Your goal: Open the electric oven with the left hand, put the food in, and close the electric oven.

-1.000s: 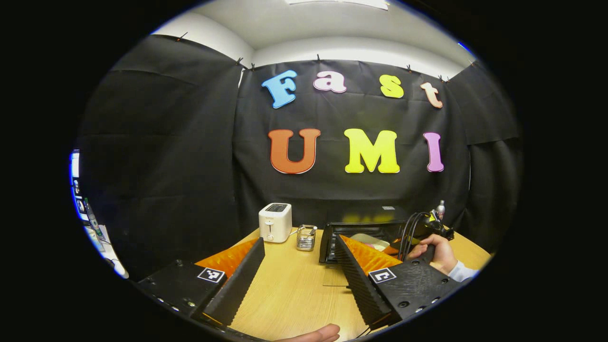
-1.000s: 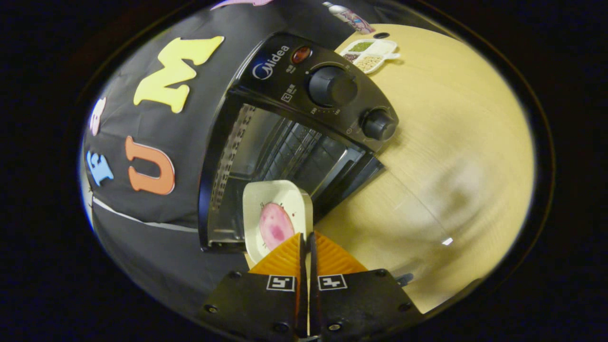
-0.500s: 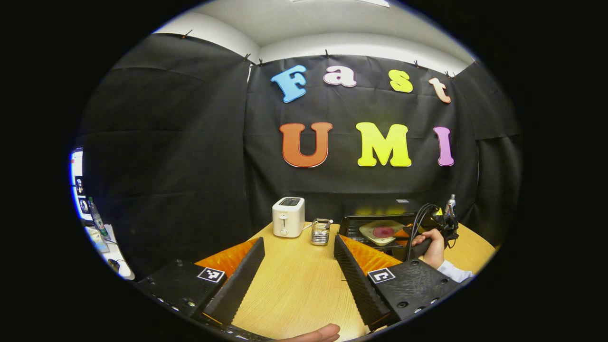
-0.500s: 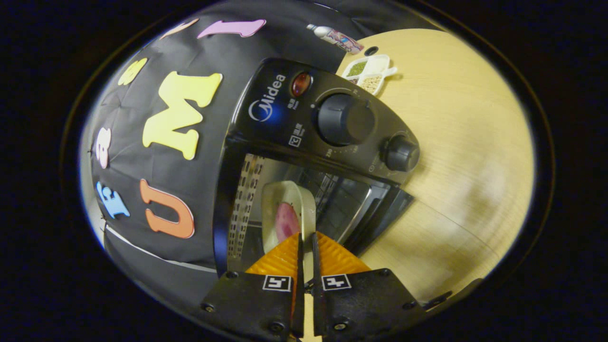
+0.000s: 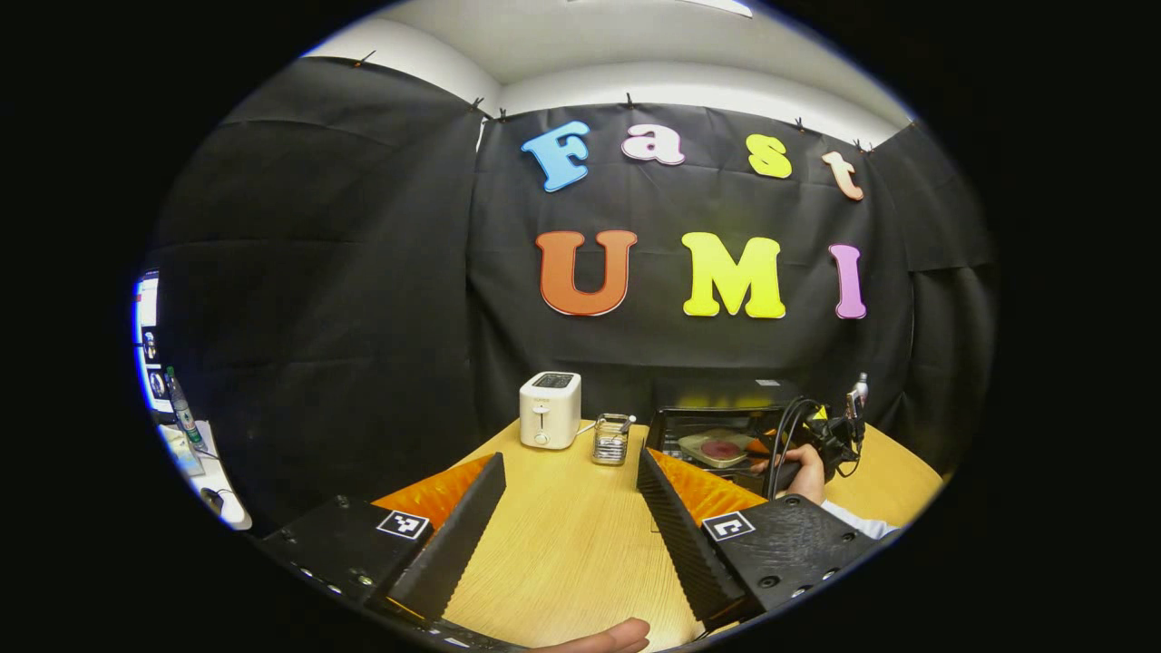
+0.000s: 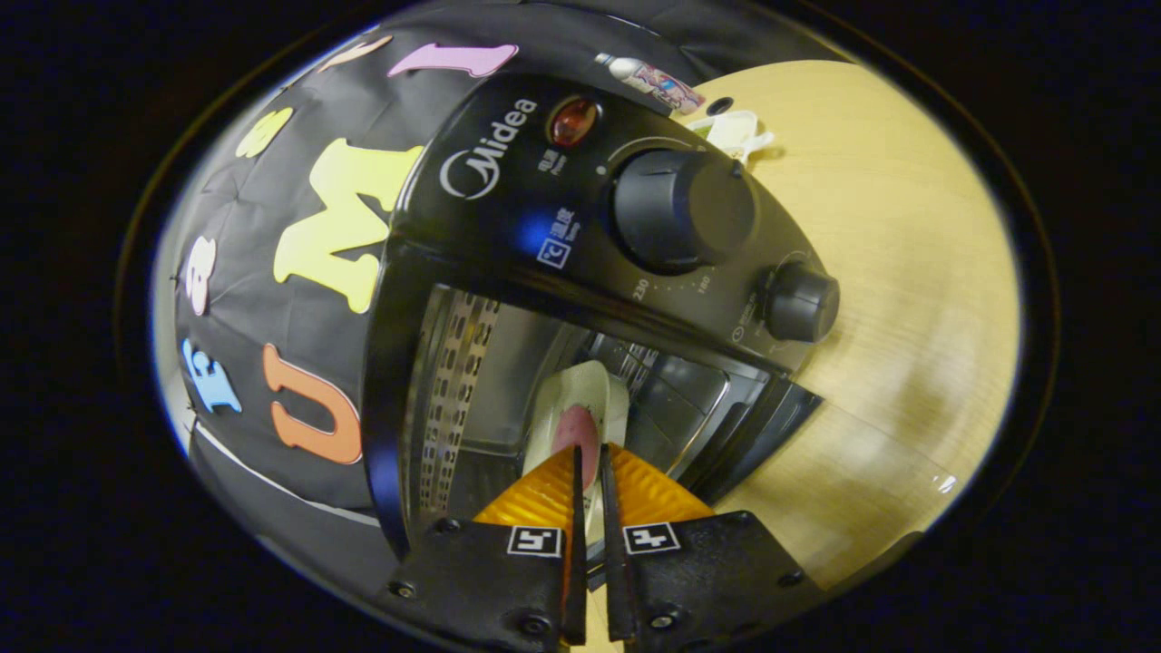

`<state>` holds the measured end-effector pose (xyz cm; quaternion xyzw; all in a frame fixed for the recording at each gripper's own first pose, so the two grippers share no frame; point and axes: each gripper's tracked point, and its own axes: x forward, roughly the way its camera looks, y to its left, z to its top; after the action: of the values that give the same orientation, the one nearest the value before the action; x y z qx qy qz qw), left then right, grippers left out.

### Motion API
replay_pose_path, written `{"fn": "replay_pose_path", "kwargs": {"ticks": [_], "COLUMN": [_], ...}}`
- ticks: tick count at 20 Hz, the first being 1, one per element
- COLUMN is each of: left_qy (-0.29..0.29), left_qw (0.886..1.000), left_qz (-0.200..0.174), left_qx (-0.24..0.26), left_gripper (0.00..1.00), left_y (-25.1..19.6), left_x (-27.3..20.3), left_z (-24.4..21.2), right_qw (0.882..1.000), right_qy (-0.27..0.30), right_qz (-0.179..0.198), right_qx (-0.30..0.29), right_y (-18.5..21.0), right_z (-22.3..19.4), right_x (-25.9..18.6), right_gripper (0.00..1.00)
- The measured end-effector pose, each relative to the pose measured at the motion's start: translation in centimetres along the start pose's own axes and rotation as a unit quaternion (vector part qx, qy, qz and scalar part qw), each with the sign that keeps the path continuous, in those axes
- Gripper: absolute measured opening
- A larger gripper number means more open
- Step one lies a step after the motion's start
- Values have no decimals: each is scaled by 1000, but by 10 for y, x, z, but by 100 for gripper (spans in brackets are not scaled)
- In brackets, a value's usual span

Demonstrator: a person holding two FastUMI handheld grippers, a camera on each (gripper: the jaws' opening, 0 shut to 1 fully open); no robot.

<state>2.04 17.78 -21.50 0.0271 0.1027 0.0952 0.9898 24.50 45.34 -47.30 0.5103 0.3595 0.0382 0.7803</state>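
The black electric oven stands with its door open. My right gripper is shut on the rim of a pale plate that carries a pink piece of food. The plate is inside the oven's mouth. In the left gripper view the oven is at the table's far right, with the plate in its opening and a hand holding the right gripper at it. My left gripper hangs open over the table, well short of the oven, with nothing between its fingers.
A white toaster and a small wire holder stand at the back of the wooden table. A bottle and a small dish sit beyond the oven. Two knobs are on the oven's panel.
My right gripper has carried the plate forward from in front of the oven into its cavity. The left gripper has stayed open and barely shifted.
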Motion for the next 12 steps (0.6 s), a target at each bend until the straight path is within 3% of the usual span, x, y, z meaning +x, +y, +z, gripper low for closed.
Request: {"fn": "replay_pose_path", "kwargs": {"ticks": [4,6,7,8,12], "left_qy": [4,3,0,-2,4], "left_qw": [1000,1000,1000,1000,999], "left_qz": [-1,-7,-12,-17,-36], "left_qx": [2,-1,-3,-4,0], "left_gripper": [93,93,93,94,93], "left_y": [-3,-7,-10,-13,-22], "left_x": [1,0,0,-1,8], "left_z": [-4,-3,-3,-3,-13], "right_qw": [999,999,999,998,996], "right_qy": [-11,-13,-11,-11,-20], "right_qz": [9,15,15,18,-8], "right_qx": [-36,-43,-49,-56,-91], "right_y": [-2,-4,-7,-10,-28], "right_z": [3,2,2,1,3], "right_x": [-11,-23,-29,-36,-62], "right_gripper": [12,26,19,22,48]}}
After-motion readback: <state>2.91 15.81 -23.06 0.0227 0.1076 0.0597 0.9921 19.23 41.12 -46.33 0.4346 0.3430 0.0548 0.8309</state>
